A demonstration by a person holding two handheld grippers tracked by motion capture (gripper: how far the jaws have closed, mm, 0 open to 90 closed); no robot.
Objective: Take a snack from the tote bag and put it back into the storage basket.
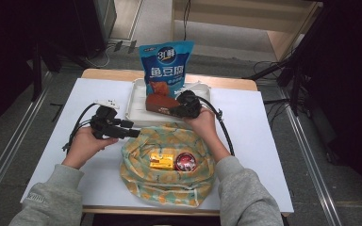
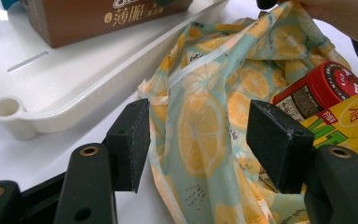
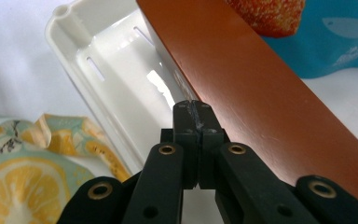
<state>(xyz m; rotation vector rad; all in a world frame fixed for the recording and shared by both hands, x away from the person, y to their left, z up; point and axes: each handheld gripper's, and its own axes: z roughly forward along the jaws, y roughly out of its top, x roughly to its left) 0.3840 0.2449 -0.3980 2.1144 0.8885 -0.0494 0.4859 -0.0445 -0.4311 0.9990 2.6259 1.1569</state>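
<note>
Box point(image 3: 270, 93) in the tray point(image 1: 134, 106): my right gripper point(image 3: 196, 116) nudges it with fingers together; left gripper point(image 2: 200, 140), fingers apart, straddles the bag point(image 2: 205, 121) rim; next, grasp box.

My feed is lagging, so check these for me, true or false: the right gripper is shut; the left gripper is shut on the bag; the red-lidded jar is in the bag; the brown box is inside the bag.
1. The right gripper is shut. True; its pads meet beside the brown box.
2. The left gripper is shut on the lemon-print bag. False; its jaws stand open with the cloth between them.
3. The red-lidded jar lies in the bag. True.
4. The brown box is inside the bag. False; it sits in the white tray.
</note>
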